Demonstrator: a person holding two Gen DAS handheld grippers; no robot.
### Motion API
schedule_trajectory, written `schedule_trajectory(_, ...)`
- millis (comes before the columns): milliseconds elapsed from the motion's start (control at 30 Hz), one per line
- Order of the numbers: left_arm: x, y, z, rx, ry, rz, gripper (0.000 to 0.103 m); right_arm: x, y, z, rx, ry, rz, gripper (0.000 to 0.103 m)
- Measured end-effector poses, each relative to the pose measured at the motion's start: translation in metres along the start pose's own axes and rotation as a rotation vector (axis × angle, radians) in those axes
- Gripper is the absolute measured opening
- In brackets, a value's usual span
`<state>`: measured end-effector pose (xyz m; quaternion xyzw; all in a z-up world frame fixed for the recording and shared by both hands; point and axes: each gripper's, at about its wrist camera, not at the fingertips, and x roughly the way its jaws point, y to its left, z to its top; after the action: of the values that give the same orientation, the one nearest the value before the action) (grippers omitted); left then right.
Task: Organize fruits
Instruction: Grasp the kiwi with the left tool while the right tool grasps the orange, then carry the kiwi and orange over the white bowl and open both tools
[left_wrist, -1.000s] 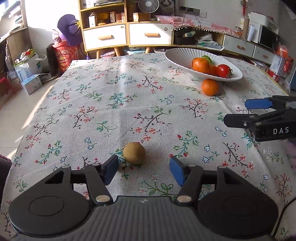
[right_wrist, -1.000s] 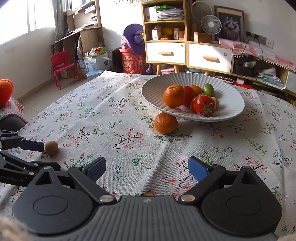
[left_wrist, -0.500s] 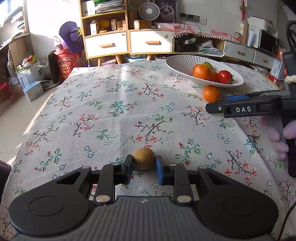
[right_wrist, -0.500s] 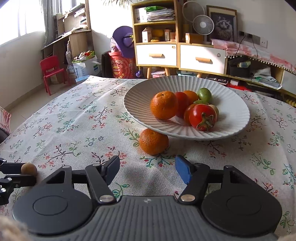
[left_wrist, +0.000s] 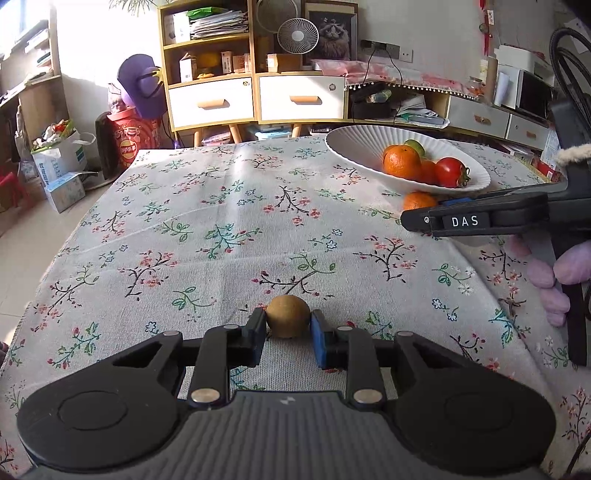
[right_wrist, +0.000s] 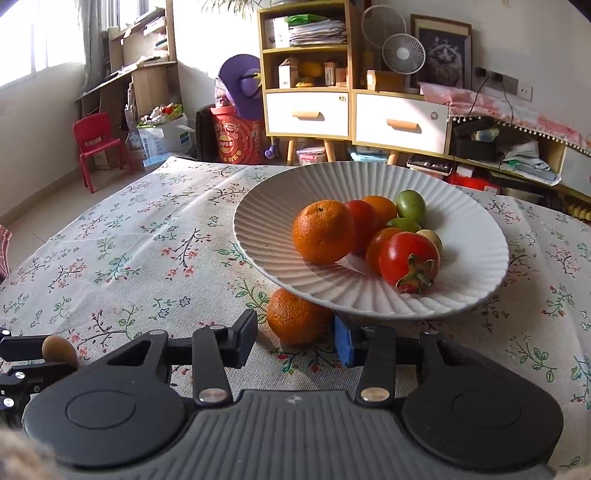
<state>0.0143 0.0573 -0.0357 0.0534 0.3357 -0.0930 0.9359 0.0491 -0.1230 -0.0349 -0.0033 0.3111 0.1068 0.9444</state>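
A small brown round fruit (left_wrist: 288, 320) rests on the floral tablecloth, and my left gripper (left_wrist: 288, 332) is shut on it, a pad pressing each side. The same fruit (right_wrist: 59, 349) shows at the left edge of the right wrist view. A loose orange (right_wrist: 295, 317) lies on the cloth, tucked under the near rim of the white ribbed plate (right_wrist: 369, 306). My right gripper (right_wrist: 295, 338) has the orange between its jaws, which are closing; a thin gap remains on the left side. The plate holds oranges, red fruits and green fruits. From the left wrist view, the right gripper (left_wrist: 424, 208) reaches the orange (left_wrist: 419, 201).
The plate (left_wrist: 351, 147) stands at the table's far right. A gloved hand (left_wrist: 554, 280) holds the right gripper near the right table edge. Beyond the far edge stand a drawer cabinet (right_wrist: 351, 114), boxes and a red chair (right_wrist: 96, 147).
My left jaws closed on the brown fruit. My right gripper moved forward up to the loose orange by the plate, and its jaws narrowed around it.
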Motion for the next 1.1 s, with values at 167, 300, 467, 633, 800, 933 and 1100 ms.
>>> schedule_trajectory(167,0.007,0.0,0.005,-0.023,-0.006,-0.007,0.021,-0.002,-0.003,0.001,0.012,0.008,0.023,0.033)
schedule_trajectory(300,0.009,-0.003,0.01,-0.026,-0.008,-0.022,0.021,-0.007,-0.001,0.001,0.011,0.013,0.041,0.033)
schedule_trajectory(467,0.01,-0.009,0.017,-0.015,-0.022,-0.039,0.021,-0.012,0.001,0.003,0.006,0.017,0.065,0.033)
schedule_trajectory(633,0.012,-0.016,0.027,-0.012,-0.032,-0.05,0.021,-0.019,0.002,0.005,-0.003,0.016,0.086,0.033)
schedule_trajectory(800,0.014,-0.023,0.038,-0.014,-0.04,-0.06,0.021,-0.027,0.0,0.01,0.003,0.013,0.105,0.033)
schedule_trajectory(933,0.016,-0.029,0.046,-0.011,-0.054,-0.066,0.021,-0.036,-0.002,0.015,-0.001,-0.008,0.111,0.033)
schedule_trajectory(1100,0.018,-0.034,0.058,-0.014,-0.073,-0.073,0.021,-0.043,-0.01,0.023,0.004,-0.031,0.104,0.033)
